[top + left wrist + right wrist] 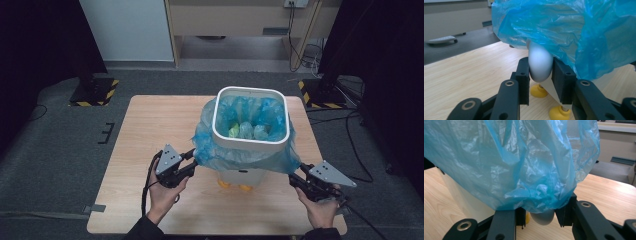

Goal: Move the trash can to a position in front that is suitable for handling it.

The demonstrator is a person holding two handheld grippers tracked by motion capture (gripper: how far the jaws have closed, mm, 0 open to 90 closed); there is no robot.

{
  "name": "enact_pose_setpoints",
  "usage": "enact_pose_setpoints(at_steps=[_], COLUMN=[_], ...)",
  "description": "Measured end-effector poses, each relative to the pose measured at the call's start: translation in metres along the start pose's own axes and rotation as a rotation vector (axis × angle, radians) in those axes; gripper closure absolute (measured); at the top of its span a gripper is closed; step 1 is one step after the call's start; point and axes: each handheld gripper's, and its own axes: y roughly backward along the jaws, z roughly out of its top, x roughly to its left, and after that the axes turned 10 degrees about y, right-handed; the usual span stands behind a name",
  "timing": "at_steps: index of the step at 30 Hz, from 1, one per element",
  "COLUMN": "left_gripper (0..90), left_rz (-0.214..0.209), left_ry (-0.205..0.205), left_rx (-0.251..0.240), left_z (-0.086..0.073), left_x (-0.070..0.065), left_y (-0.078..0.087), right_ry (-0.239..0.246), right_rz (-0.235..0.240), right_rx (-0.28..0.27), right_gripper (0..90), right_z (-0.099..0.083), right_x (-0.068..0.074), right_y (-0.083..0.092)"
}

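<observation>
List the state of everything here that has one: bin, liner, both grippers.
white bin: upright on the table, on yellow feet.
blue liner bag: draped over the rim, holding rubbish.
left gripper: shut on the bin's grey side knob.
right gripper: jaws astride a knob under the bag; contact unclear.

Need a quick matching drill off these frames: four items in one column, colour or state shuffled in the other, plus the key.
Items
1. bin liner
2. bin feet
3. left gripper
4. table

Colour or state
A. light wood, bears the bin
B. yellow, rounded, under the bin
C. blue plastic, draped over the white rim
D. black jaws shut on a grey rounded tab at the bin's side

Pairs: 1-C, 2-B, 3-D, 4-A
</observation>
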Motion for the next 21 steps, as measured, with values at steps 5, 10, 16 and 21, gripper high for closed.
enact_pose_setpoints(at_steps=[5, 10, 16, 21], left_gripper=[67.8, 67.7, 67.3, 67.0], left_rz=[0.035, 0.048, 0.083, 0.099], left_ry=[0.022, 0.013, 0.038, 0.048], left_rx=[-0.004, -0.014, -0.017, -0.015], left_z=[-0.001, -0.002, -0.004, -0.003], left_x=[0.013, 0.020, 0.032, 0.040], left_y=[0.012, 0.023, 0.038, 0.045], right_ry=[0.017, 0.008, 0.024, 0.030], right_rz=[0.025, 0.047, 0.087, 0.092], right_rx=[-0.003, -0.010, -0.016, -0.017], right_gripper=[66.3, 66.4, 66.6, 66.7], right_z=[0.005, 0.008, 0.014, 0.018], right_x=[0.013, 0.024, 0.039, 0.051], right_y=[-0.012, -0.020, -0.029, -0.035])
